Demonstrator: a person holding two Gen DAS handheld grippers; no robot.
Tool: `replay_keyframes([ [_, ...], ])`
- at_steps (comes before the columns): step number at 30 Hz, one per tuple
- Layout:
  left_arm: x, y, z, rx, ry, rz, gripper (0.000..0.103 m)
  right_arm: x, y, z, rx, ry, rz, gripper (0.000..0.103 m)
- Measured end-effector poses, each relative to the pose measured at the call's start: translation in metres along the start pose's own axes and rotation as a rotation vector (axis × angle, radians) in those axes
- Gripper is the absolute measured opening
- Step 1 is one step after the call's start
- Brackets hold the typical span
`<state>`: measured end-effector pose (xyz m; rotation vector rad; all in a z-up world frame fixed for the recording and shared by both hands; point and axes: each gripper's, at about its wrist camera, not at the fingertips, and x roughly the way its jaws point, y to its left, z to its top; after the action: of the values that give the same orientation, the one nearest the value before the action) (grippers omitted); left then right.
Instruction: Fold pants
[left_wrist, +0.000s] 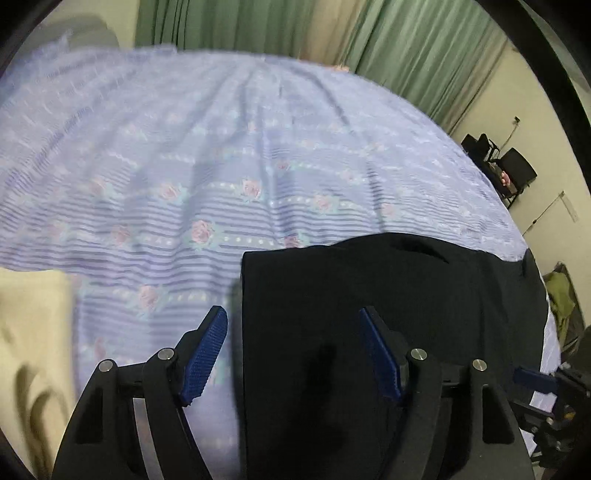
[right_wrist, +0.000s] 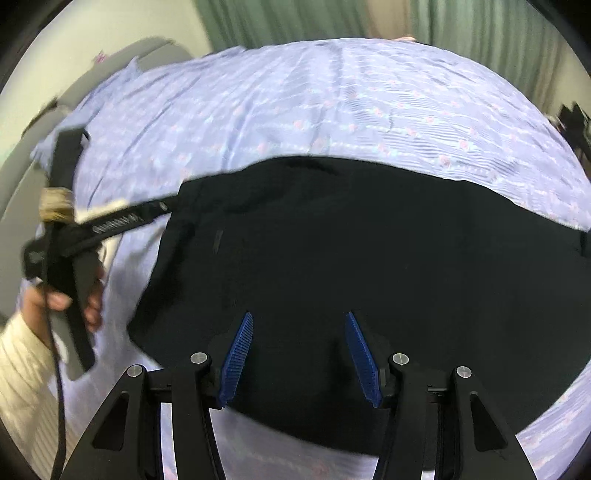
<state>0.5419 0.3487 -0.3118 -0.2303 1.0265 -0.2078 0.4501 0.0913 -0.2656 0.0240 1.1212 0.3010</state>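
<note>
Fingers, left: left gripper (left_wrist: 293, 354) has its fingers (left_wrist: 205, 356) spread wide, grasping nothing; they hang above the left edge of the pants, one finger over the sheet and one over the dark cloth.
Fingers, right: right gripper (right_wrist: 300, 358) is also released, holding nothing, both fingers over the dark cloth near its close edge.
Pants: black pants (right_wrist: 351, 251) lie flat on the bed, already doubled into a broad block as I judge; folds are hard to read in the dark cloth.
Direction: pants lie straight ahead and below both grippers; long axis runs across the view, left to right.
Nearer hand: left hand (right_wrist: 74, 291) stands at the left end, right gripper over the middle.
Bed: blue flowered sheet (left_wrist: 221, 147) under everything.
Behind: green curtain (left_wrist: 424, 48).
</note>
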Motion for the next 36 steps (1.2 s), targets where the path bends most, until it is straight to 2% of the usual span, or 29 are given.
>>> replay_keyframes([
  [2,0.021,0.009,0.007,-0.035,0.054,-0.015,0.058,0.004,0.0,0.009,0.027,-0.011,0.006,0.053],
  [4,0.032,0.015,0.01,-0.052,0.075,-0.039,0.054,0.007,0.002,0.014,0.024,-0.015,0.007,0.053],
  [6,0.037,0.013,0.011,-0.037,0.08,-0.025,0.049,0.011,0.01,0.017,0.008,-0.019,0.004,0.053],
  [9,0.028,0.005,0.011,-0.001,0.07,0.048,0.031,0.01,0.015,0.015,-0.005,-0.026,0.01,0.053],
  [10,0.022,0.003,0.013,-0.004,0.043,0.061,0.016,0.009,0.016,0.014,-0.006,-0.027,0.013,0.053],
  [11,0.012,0.004,0.017,-0.024,-0.004,0.074,0.01,0.009,0.016,0.013,-0.004,-0.029,0.015,0.053],
  [13,0.003,0.015,0.025,-0.092,-0.056,0.026,0.009,0.007,0.018,0.014,0.0,-0.038,0.021,0.053],
  [18,0.026,0.02,0.03,-0.11,-0.034,0.079,0.009,0.01,0.022,0.016,-0.015,-0.039,-0.003,0.053],
  [21,0.036,0.021,0.032,-0.096,0.002,0.102,0.01,0.009,0.018,0.016,-0.008,-0.043,-0.026,0.053],
  [23,0.034,0.02,0.032,-0.098,0.006,0.138,0.015,0.006,0.015,0.017,0.005,-0.04,-0.043,0.053],
  [24,0.026,0.019,0.029,-0.079,-0.001,0.185,0.02,0.003,0.011,0.017,0.018,-0.044,-0.048,0.053],
  [25,0.018,0.012,0.029,-0.028,-0.012,0.268,0.03,0.0,0.008,0.016,0.03,-0.051,-0.051,0.053],
  [26,0.009,0.004,0.029,0.016,-0.021,0.321,0.038,-0.005,0.006,0.016,0.043,-0.061,-0.049,0.053],
  [27,-0.001,-0.003,0.028,0.06,-0.039,0.346,0.051,-0.011,0.002,0.016,0.055,-0.071,-0.042,0.053],
  [28,-0.019,-0.015,0.024,0.109,-0.074,0.348,0.058,-0.017,-0.002,0.015,0.063,-0.078,-0.035,0.054],
  [29,-0.032,-0.023,0.022,0.132,-0.094,0.335,0.059,-0.024,-0.008,0.014,0.07,-0.09,-0.026,0.055],
  [31,-0.062,-0.045,0.011,0.166,-0.121,0.298,0.067,-0.042,-0.018,0.01,0.08,-0.118,-0.021,0.064],
  [32,-0.072,-0.053,0.006,0.175,-0.13,0.285,0.068,-0.052,-0.023,0.009,0.08,-0.132,-0.022,0.068],
  [36,-0.117,-0.108,-0.019,0.242,-0.143,0.215,0.072,-0.107,-0.048,-0.002,0.059,-0.195,-0.053,0.069],
])
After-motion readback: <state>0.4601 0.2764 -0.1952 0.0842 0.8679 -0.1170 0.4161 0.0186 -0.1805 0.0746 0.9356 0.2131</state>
